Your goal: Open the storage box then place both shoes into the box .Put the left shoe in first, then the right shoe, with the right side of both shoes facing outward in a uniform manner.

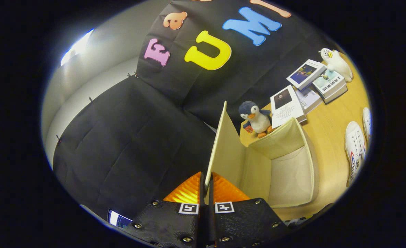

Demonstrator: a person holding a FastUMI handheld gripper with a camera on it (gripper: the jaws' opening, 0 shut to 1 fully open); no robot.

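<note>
A cream fabric storage box (292, 172) stands open on the wooden table, its inside bare. Its lid (223, 148) is swung up on edge, and my gripper (208, 184) is shut on the lid's rim, with the thin panel pinched between both fingers. Two white sneakers (354, 151) lie side by side on the table beyond the box, well away from the fingers; the farther one (367, 122) is cut off at the edge of sight.
A plush penguin (256, 119) sits just behind the box. Several books (310, 86) and a white plush duck (337, 63) lie farther back on the wooden table (330, 127). Black cloth walls close in the booth.
</note>
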